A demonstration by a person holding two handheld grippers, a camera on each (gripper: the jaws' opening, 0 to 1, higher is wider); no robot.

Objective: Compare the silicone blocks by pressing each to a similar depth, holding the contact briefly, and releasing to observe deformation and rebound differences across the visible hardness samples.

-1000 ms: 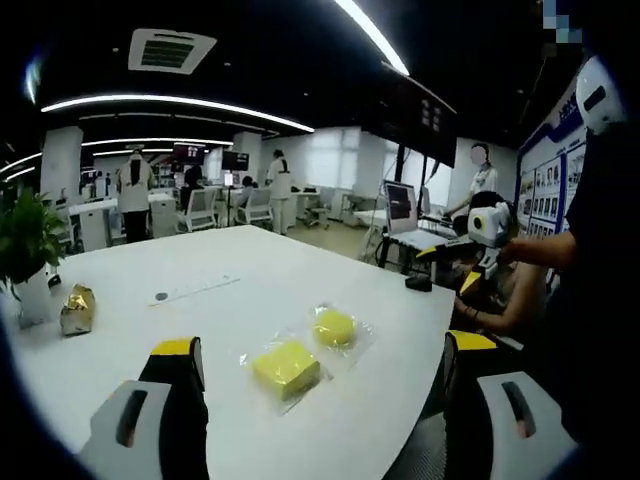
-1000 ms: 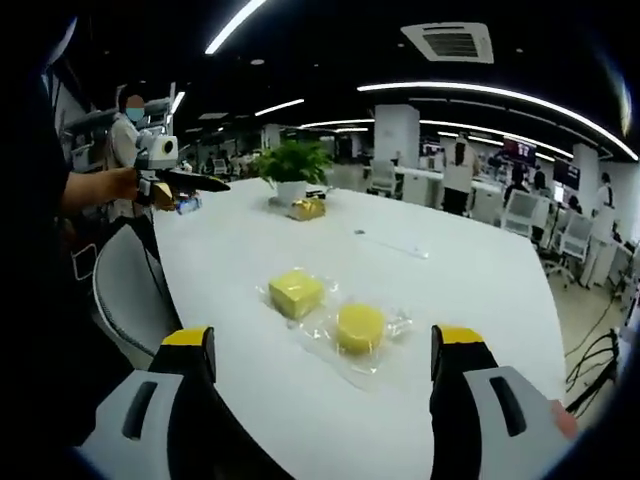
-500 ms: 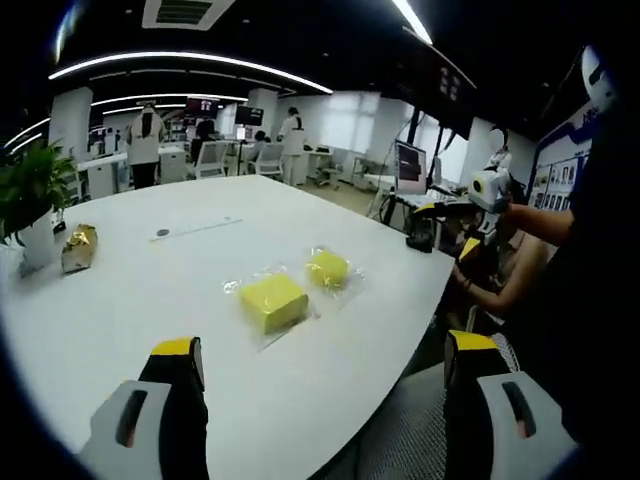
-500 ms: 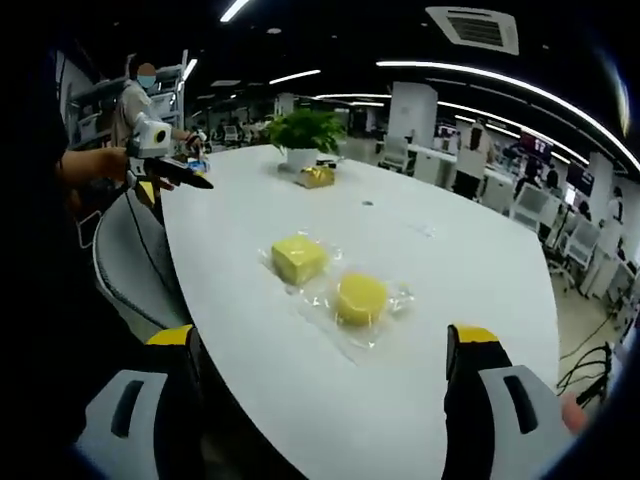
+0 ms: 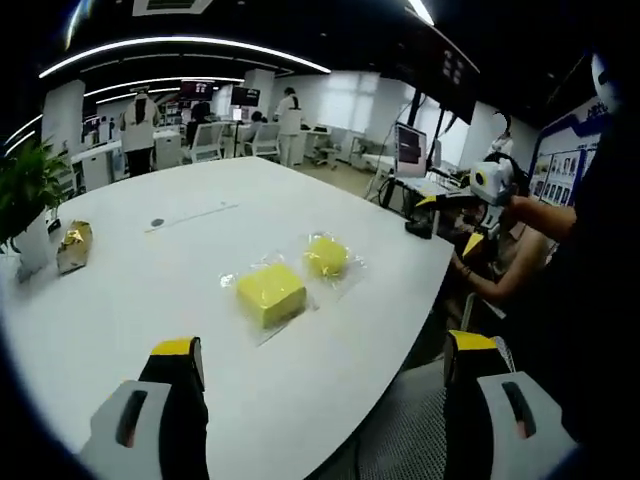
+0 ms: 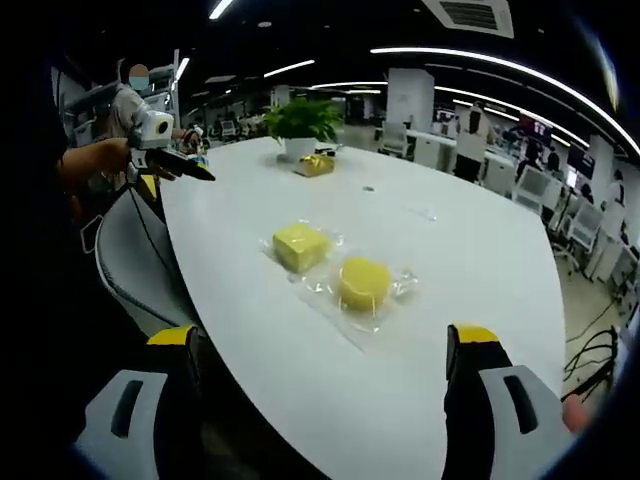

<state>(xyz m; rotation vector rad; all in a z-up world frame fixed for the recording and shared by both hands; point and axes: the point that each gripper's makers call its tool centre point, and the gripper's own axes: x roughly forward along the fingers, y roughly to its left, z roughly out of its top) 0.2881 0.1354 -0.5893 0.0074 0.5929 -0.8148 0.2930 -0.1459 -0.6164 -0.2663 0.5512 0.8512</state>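
Both grippers are hanging back off the edge of the white table (image 5: 150, 280), nothing in either one. In the left gripper view, the left gripper (image 5: 318, 395) has its jaws spread wide, with the square yellow block (image 5: 270, 295) at about 12 o'clock and the round yellow block (image 5: 327, 256) just beside it at 1. In the right gripper view, the right gripper (image 6: 325, 385) is wide open too. Both blocks are bagged in clear plastic. Potted plant (image 6: 302, 122) sits well apart.

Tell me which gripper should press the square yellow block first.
Left, probably: the square block lies nearer, roughly between the left gripper's open jaws. For the right gripper, the round block sits nearer.
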